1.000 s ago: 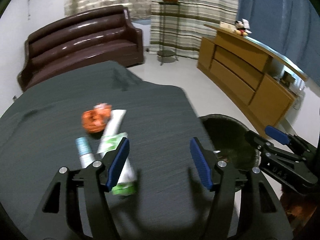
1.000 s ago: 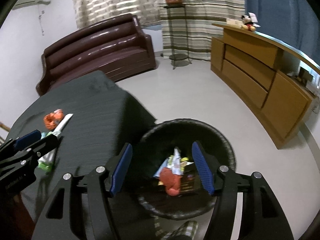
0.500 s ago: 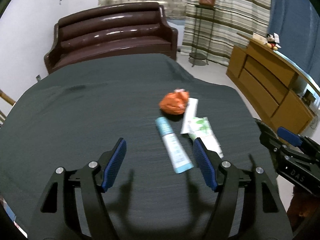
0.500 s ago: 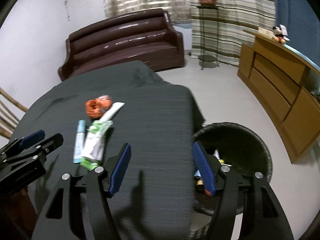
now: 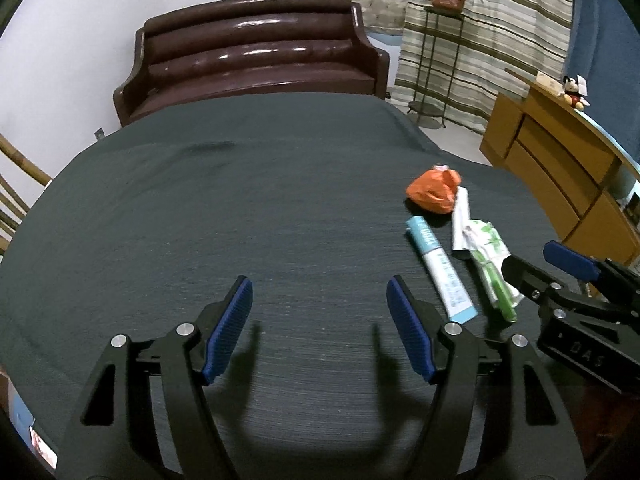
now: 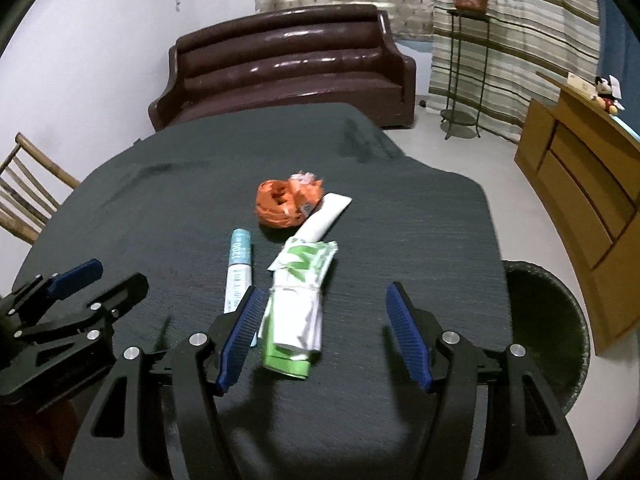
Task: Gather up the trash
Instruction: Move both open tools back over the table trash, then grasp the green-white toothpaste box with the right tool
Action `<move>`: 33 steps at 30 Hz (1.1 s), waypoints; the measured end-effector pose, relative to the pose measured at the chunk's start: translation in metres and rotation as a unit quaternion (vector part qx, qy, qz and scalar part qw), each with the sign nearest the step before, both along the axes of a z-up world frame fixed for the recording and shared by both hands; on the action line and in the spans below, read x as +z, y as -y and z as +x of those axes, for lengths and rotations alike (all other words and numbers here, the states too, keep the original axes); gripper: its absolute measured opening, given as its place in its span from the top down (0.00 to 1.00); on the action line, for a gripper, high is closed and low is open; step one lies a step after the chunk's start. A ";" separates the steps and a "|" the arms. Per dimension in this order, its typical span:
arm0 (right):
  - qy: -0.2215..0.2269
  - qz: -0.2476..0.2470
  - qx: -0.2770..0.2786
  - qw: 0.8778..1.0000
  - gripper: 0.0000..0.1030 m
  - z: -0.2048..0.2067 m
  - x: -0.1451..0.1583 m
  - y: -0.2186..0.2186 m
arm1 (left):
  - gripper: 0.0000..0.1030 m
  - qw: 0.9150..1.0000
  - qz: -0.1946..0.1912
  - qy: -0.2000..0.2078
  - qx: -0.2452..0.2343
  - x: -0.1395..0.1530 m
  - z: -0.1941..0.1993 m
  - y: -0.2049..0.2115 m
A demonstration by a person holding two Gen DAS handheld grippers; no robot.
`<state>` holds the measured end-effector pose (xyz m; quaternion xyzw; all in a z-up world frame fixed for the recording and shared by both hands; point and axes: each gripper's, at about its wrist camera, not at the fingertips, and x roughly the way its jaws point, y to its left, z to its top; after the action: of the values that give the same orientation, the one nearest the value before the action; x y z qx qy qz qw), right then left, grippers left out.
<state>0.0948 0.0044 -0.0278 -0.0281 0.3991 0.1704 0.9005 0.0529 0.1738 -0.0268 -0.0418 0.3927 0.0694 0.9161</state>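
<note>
On the dark grey table (image 5: 240, 220) lie a crumpled orange wrapper (image 5: 434, 190) (image 6: 288, 202), a light blue tube (image 5: 440, 270) (image 6: 239, 268), a white tube (image 6: 324, 216) and a green-and-white packet (image 6: 298, 312) (image 5: 490, 264). My left gripper (image 5: 320, 328) is open and empty above bare table, left of the trash. My right gripper (image 6: 320, 332) is open and empty, hovering just above the near end of the green packet. Each gripper shows at the edge of the other's view.
A black trash bin (image 6: 548, 328) stands on the floor off the table's right edge. A brown sofa (image 5: 256, 60) is behind the table, a wooden cabinet (image 6: 592, 184) on the right, a plant stand (image 6: 464, 60) by the curtains, a wooden chair (image 6: 28, 196) at left.
Both grippers swung left, away from the bin. The right gripper went from over the bin to over the green packet. The left one moved off the trash to bare table.
</note>
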 end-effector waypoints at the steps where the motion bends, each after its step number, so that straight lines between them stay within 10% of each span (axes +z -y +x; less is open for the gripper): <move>1: -0.004 -0.003 0.001 1.000 0.39 0.001 -0.002 -0.003 | 0.34 1.000 -0.001 -0.001 0.002 -0.001 0.000 -0.003; 7: -0.019 -0.031 0.002 0.999 0.43 0.006 -0.010 -0.016 | 0.33 1.000 -0.008 -0.007 0.001 -0.006 0.002 -0.009; 12: -0.036 -0.033 0.012 0.999 0.68 0.004 -0.016 -0.020 | 0.33 1.000 -0.017 -0.008 -0.011 -0.008 0.005 -0.005; 33: -0.009 -0.010 -0.049 0.999 0.69 -0.002 -0.005 0.053 | 0.33 0.997 -0.034 -0.044 -0.051 -0.020 0.045 0.060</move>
<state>0.0932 -0.0488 -0.0328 -0.0156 0.4101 0.1221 0.9037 0.0974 0.1133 -0.0468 -0.0495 0.4364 0.0113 0.8983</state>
